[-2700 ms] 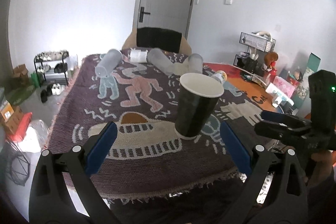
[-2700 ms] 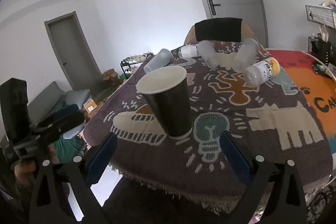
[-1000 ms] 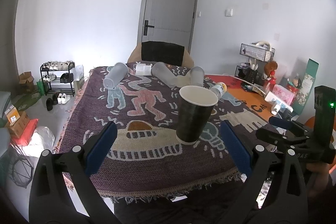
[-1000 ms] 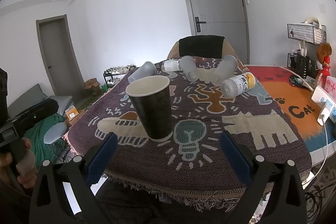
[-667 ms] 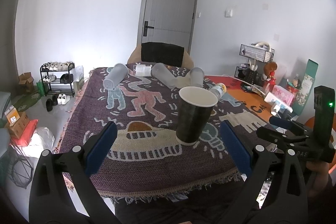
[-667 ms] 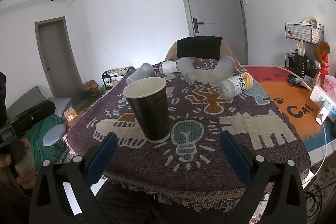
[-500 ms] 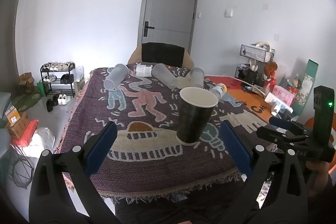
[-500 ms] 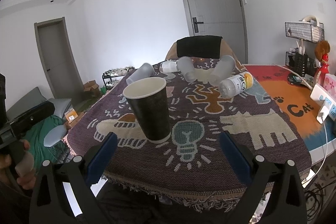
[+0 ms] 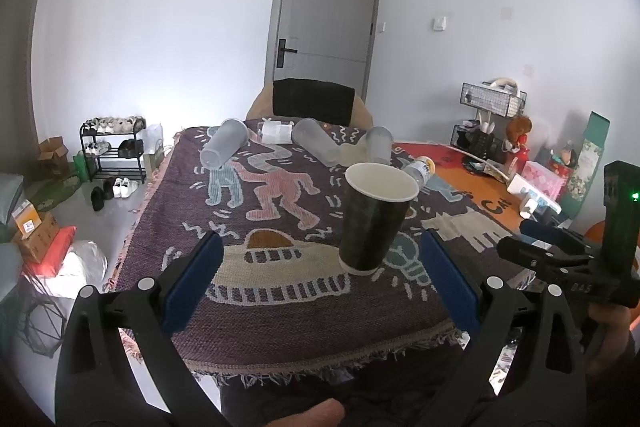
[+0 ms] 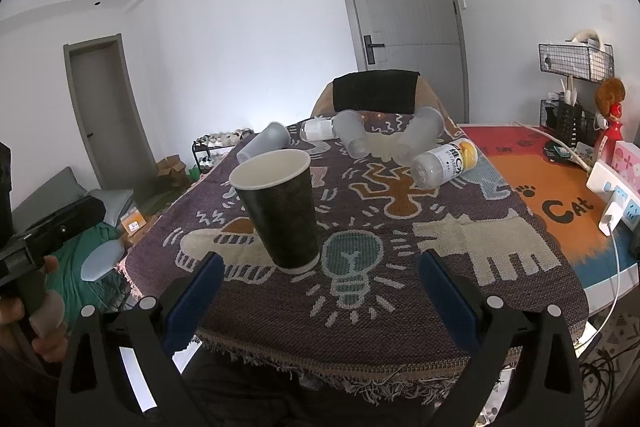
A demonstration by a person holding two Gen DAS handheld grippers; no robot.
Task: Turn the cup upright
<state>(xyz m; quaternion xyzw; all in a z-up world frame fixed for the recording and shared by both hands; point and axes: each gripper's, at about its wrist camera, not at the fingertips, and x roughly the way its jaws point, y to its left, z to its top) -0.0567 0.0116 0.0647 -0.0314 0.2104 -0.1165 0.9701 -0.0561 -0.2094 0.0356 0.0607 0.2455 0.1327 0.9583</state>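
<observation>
A dark paper cup point(image 9: 374, 217) with a white rim stands upright, mouth up, on the patterned purple blanket point(image 9: 280, 291); it also shows in the right wrist view point(image 10: 280, 211). My left gripper point(image 9: 320, 283) is open and empty, held back from the cup near the table's front edge. My right gripper point(image 10: 320, 301) is open and empty, also back from the cup. Each gripper shows in the other's view, the right one point(image 9: 568, 259) at the right and the left one point(image 10: 44, 231) at the left.
Several frosted plastic cups point(image 9: 224, 147) and a clear bottle point(image 10: 444, 157) lie on their sides at the far end of the blanket. An orange mat point(image 10: 560, 203) with a power strip point(image 10: 612, 191) lies to the right. A chair point(image 9: 312, 103) stands behind the table.
Both grippers have drawn back and levelled since 2.7 s ago, so the cup looks smaller and farther. Little has moved in the last second. The cup stays upright.
</observation>
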